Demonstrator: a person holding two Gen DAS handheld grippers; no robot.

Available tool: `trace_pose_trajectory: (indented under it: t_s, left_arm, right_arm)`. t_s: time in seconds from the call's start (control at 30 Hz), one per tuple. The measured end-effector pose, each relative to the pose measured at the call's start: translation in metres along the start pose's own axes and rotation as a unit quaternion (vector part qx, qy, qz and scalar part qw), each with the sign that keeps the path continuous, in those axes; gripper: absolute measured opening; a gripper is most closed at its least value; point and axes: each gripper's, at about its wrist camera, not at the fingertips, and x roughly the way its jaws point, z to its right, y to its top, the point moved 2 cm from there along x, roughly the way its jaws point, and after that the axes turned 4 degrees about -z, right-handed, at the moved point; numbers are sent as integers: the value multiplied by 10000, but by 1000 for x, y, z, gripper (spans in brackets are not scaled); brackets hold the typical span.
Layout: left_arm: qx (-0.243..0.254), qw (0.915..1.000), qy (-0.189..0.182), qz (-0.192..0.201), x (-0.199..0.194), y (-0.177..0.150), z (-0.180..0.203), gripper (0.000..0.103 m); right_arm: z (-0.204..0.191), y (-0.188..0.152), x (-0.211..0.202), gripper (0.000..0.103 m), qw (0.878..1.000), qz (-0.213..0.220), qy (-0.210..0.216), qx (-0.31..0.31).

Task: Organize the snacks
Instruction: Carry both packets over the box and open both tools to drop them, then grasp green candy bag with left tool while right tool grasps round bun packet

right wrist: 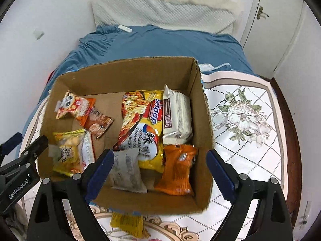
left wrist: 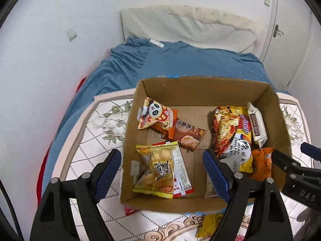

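Cardboard box sits on a floral tablecloth, open top, snacks lying flat on its floor. Left half: panda packet at the back, overlapping a brown biscuit packet; yellow packet at the front, lying on a red-and-white packet. Right half: large noodle bag down the middle, white wafer pack beside it against the right wall, orange packet in the front right corner, grey packet just left of it, partly under the noodle bag. One more yellow packet lies on the cloth outside the box, touching its front wall. Left gripper: fingers wide apart over the box front, nothing between them. Right gripper: fingers wide apart, straddling the box's front right corner above the grey and orange packets; empty. Blue bedspread behind the table.
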Motion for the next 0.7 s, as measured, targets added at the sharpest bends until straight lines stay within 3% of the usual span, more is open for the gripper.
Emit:
trace_pose_trajectory:
  t_s: [0.23,0.4,0.57,0.7]
  left_arm:
    - [-137,9994,-129,282,-45,-23,-11,83]
    - [-237,9995,-121,162,-61,-60,-23,83]
    - [-501,9972,-150,-540,-48,-124,-42,83]
    - [-425,9888,-309,-1397,-20,-192,-31,83]
  right_arm:
    - [-11,-33,-43,95,9994,208,247,-116]
    - [-10,-71,-55,95,9986,38,527,-6]
    - [0,-128,-39,95,9936,-645,871,308]
    - [12,-196,-7,95,9785,-1467,1223,774]
